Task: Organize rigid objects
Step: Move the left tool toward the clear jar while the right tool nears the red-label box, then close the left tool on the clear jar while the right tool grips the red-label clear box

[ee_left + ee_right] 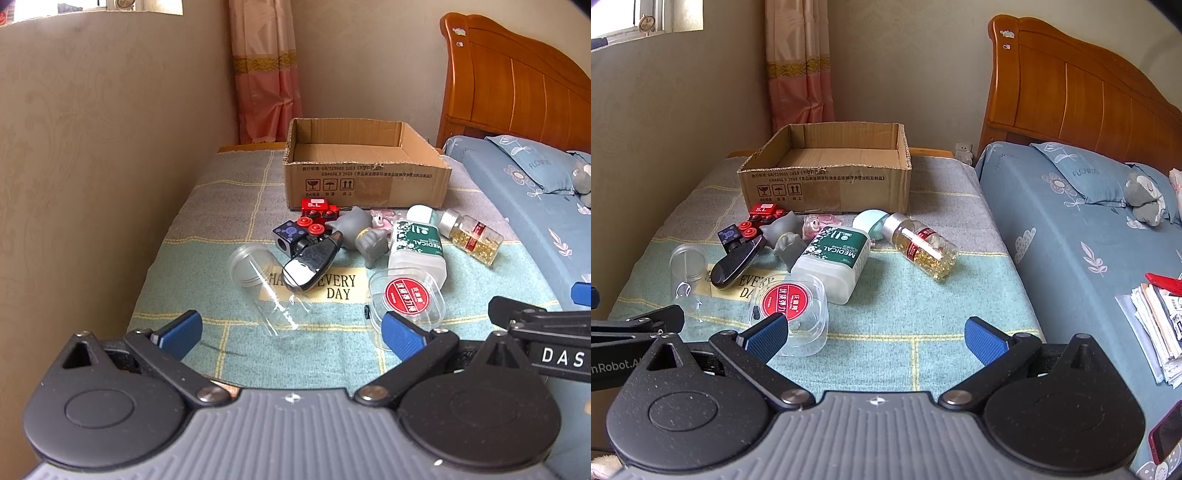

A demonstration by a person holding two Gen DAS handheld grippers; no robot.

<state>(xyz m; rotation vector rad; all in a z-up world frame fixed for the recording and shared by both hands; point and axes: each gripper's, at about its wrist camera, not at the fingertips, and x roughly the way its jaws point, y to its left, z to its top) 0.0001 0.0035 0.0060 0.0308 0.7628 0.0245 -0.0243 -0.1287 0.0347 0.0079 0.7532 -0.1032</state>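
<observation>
Both pairs of fingers spread wide, gripping nothing. Clear jar (264, 284) ahead of left gripper (291, 332). Red-labelled round case (792, 314) just beyond right gripper's (875, 338) left finger (766, 338). Cardboard box (827, 184) well beyond, on blanket-covered tabletop (923, 295).

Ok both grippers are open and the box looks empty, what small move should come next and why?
Probably ease the right gripper forward over the clear round case with the red label: it lies nearest, just ahead of its open fingers, and the cardboard box holds nothing yet.
</observation>
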